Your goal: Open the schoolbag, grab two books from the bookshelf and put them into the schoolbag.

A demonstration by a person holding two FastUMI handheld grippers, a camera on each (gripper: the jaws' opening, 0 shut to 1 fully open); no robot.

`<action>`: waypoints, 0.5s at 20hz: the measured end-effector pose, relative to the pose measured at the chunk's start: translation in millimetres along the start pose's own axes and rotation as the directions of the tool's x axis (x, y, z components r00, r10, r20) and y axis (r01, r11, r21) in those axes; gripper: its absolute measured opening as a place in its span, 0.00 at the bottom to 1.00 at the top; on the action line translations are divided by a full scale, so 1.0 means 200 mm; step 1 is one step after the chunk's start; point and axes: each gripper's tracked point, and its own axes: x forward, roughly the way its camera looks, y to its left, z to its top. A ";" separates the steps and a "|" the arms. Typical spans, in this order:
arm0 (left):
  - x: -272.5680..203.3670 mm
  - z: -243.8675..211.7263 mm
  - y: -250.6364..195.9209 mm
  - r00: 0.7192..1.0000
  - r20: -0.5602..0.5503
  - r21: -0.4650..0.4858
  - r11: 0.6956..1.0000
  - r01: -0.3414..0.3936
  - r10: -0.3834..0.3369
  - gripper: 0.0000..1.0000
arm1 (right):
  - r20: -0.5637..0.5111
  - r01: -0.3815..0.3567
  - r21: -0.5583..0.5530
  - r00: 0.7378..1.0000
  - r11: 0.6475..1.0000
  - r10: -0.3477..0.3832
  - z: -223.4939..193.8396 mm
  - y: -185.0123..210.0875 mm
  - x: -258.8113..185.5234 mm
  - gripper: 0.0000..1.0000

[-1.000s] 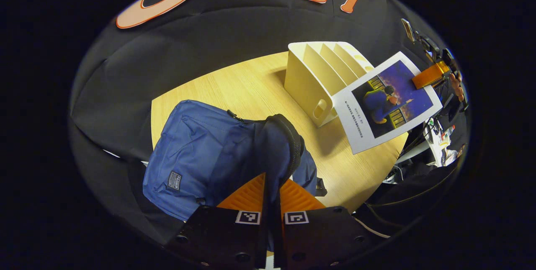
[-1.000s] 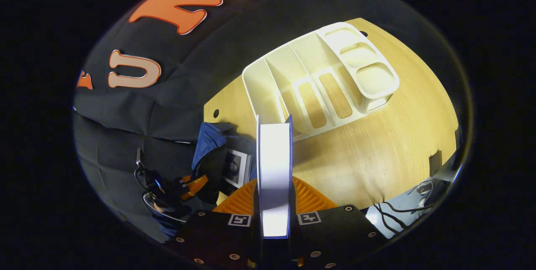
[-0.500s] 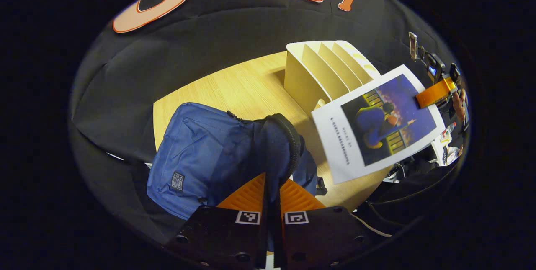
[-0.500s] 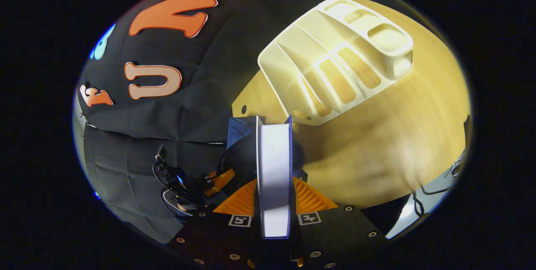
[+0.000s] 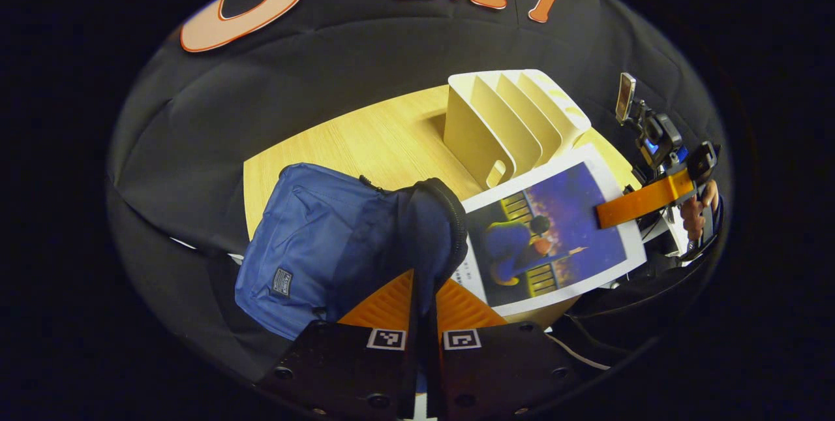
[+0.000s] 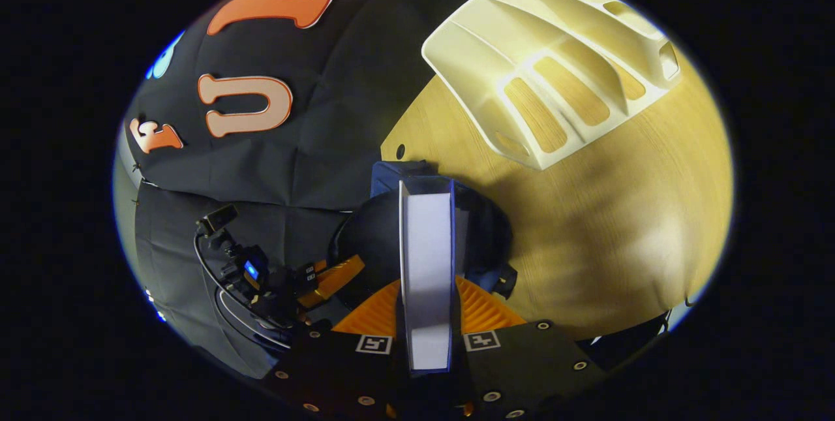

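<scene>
While the left gripper [image 5: 424, 307] pinched the schoolbag [image 5: 339, 245] rim open, the right gripper [image 6: 427, 316] clamped a book [image 6: 427, 264] just ahead of that mouth; lowering it inside seemed next.

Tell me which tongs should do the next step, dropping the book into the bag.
Right. The right tongs already grip the book at the bag mouth; the left tongs are pinching its rim open.
</scene>
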 end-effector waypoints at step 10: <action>-0.03 0.04 -0.04 0.999 0.026 0.003 1.000 0.022 -0.022 0.07 | -0.012 -0.044 -0.045 0.999 0.998 0.044 -0.07 0.10 0.38 0.25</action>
